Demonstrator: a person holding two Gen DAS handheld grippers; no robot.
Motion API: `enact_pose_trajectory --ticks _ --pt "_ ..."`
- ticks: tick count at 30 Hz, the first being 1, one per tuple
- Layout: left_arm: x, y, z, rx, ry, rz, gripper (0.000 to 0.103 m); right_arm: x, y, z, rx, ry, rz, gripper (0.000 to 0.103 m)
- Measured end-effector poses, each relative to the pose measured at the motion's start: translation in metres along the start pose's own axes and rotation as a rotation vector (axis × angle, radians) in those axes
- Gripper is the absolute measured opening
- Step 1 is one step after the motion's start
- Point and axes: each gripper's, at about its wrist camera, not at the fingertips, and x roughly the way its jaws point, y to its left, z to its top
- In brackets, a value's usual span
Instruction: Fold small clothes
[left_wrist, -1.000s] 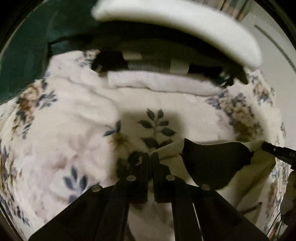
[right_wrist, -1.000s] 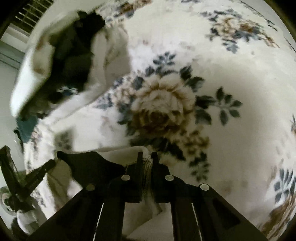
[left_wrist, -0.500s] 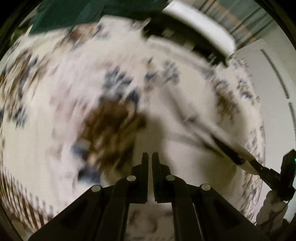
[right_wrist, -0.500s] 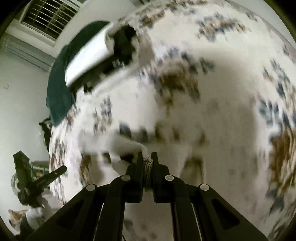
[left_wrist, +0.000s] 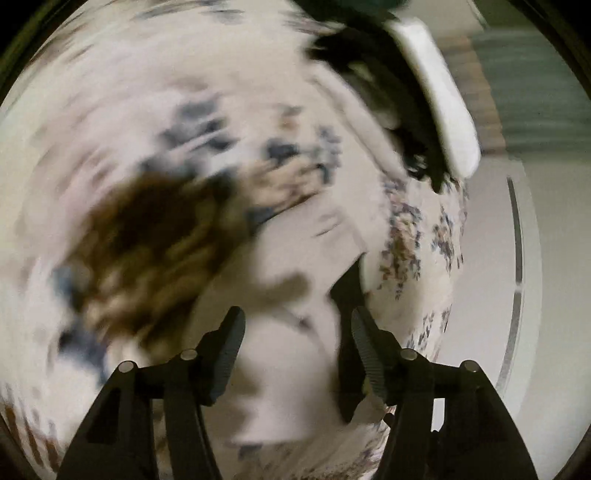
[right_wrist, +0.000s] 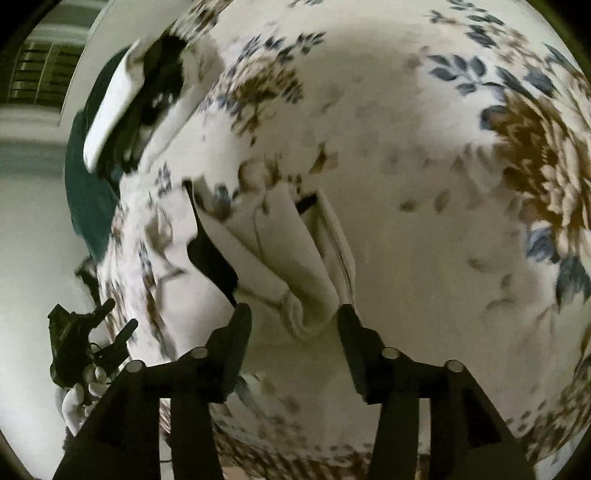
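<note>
left gripper (left_wrist: 297, 332): fingers apart, nothing held
right gripper (right_wrist: 293, 325): fingers apart, just short of garment
garment (right_wrist: 280, 251): cream-and-black, folded, lay on floral bedspread (right_wrist: 424, 184)

Both grippers, left gripper (left_wrist: 297, 325) and right gripper (right_wrist: 293, 321), now unclamped, cloth (right_wrist: 291, 258) released.

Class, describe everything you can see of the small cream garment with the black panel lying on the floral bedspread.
The small cream garment with a black panel lies folded in soft, overlapping layers on the floral bedspread. It looks like thin cloth; a rolled hem points at the open right gripper, whose fingers flank it without gripping. The black panel sits on its left edge.
</note>
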Motion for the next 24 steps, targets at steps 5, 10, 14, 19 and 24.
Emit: enact_pose_trajectory --ticks 5,10,14,19,24 --pt "0.068 -0.09 0.035 0.503 0.07 0.274 0.058 0.004 -0.003 0.032 0.075 -0.058 -0.013 0.054" --pt "0.164 -0.123 0.024 0.942 0.301 0.524 0.058 0.025 0.0 0.066 0.113 -0.044 -0.03 0.054" --pt "0.203 -0.121 0.01 1.101 0.393 0.629 0.057 0.036 0.006 0.078 0.078 -0.027 -0.064 0.054" --pt "0.201 -0.126 0.009 1.116 0.341 0.588 0.005 0.042 0.009 0.075 0.067 -0.009 -0.059 0.054" --pt "0.157 -0.124 -0.003 1.083 0.216 0.512 0.004 0.04 0.011 0.068 0.085 -0.01 -0.039 0.054"
